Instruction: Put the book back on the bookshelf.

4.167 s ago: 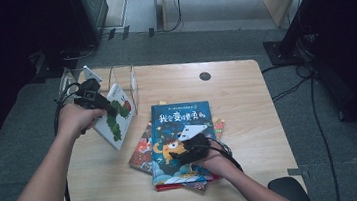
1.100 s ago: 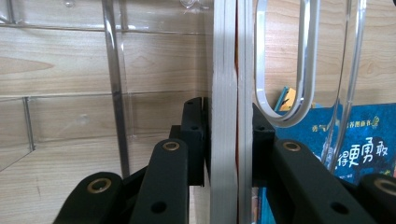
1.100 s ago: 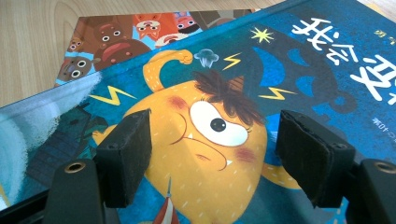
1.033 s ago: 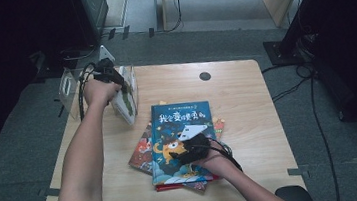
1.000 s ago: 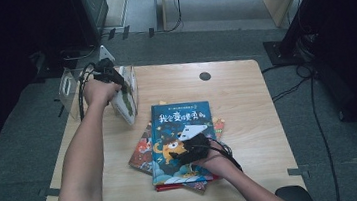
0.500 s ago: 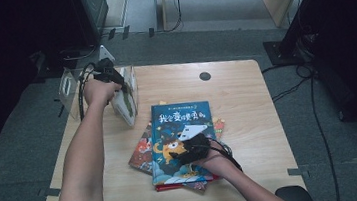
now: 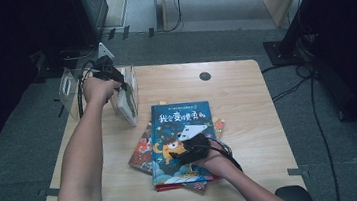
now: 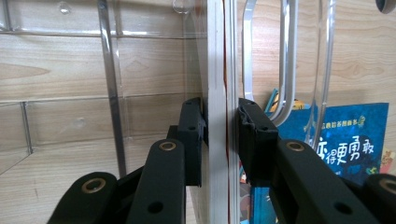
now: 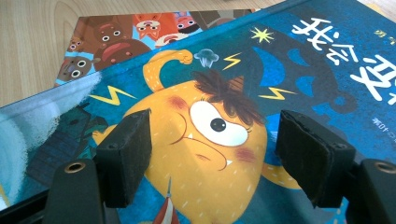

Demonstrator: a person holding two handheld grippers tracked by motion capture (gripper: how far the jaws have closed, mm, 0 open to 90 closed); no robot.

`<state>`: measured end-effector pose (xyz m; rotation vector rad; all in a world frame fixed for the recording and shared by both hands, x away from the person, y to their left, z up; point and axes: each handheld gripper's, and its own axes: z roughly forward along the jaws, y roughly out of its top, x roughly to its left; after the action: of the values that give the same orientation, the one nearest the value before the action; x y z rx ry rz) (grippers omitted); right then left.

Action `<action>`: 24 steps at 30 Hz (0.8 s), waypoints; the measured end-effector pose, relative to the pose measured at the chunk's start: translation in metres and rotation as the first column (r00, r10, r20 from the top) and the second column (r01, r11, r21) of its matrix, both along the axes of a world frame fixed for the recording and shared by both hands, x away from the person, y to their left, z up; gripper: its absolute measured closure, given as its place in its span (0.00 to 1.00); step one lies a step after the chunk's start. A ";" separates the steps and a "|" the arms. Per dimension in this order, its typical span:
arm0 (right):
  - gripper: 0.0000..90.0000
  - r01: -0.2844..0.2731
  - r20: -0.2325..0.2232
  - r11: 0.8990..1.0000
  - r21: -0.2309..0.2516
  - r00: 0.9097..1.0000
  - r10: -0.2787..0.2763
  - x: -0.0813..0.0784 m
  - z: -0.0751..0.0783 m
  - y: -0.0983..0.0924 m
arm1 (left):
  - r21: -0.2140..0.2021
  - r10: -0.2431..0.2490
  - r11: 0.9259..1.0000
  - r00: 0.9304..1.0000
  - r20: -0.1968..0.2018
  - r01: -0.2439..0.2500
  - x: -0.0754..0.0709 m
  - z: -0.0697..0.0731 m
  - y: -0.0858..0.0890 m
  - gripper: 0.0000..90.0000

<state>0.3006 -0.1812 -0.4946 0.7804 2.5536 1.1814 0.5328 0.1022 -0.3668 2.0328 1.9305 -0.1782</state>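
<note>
High view: pale wooden table [image 7: 246, 98], stack of picture books topped by a blue hardcover [image 7: 179, 130], clear acrylic book rack [image 7: 72, 86] at far-left corner. Left gripper [image 8: 219, 135] clamps a thin white book [image 8: 216, 93] upright in the rack; seat it fully, then release. Right gripper [image 9: 215, 158] rests spread on the blue cover.

Wooden table [image 7: 245, 88] (round dark grommet [image 7: 205, 76]), grey carpet [image 7: 17, 162], cables [image 7: 312, 96].

open right claw [image 9: 215, 158] rests over the blue book [image 9: 289, 70].
</note>
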 end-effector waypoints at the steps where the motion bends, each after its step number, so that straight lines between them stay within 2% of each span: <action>1: 0.30 0.000 0.000 1.000 0.000 1.000 0.000 0.000 0.000 0.000 | 0.002 0.000 1.000 1.000 0.003 0.000 0.000 0.001 0.001 0.80; 6: 0.30 0.000 0.000 1.000 0.000 1.000 0.000 0.000 0.000 0.000 | 0.003 0.000 1.000 1.000 0.002 0.000 0.000 0.005 0.002 0.77; 9: 0.30 -0.001 0.000 1.000 0.000 1.000 0.001 0.000 0.000 0.000 | 0.000 -0.011 1.000 1.000 0.009 0.011 0.000 0.007 0.002 0.72; 12: 0.30 0.000 0.000 1.000 0.000 1.000 0.000 0.000 0.000 0.000 | 0.017 -0.007 1.000 1.000 0.019 0.007 0.000 0.010 0.004 0.71; 20: 0.30 0.000 -0.001 1.000 0.000 1.000 0.000 0.000 0.000 0.000 | 0.024 -0.008 1.000 0.999 0.033 0.007 -0.001 0.017 0.010 0.69; 24: 0.30 -0.001 0.001 1.000 0.001 1.000 0.001 0.000 0.000 0.000 | 0.010 -0.012 1.000 0.999 0.044 0.011 -0.003 0.022 0.012 0.69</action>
<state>0.3009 -0.1812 -0.4946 0.7785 2.5534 1.1831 0.5299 0.1137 -0.3445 2.0375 1.8970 -0.1252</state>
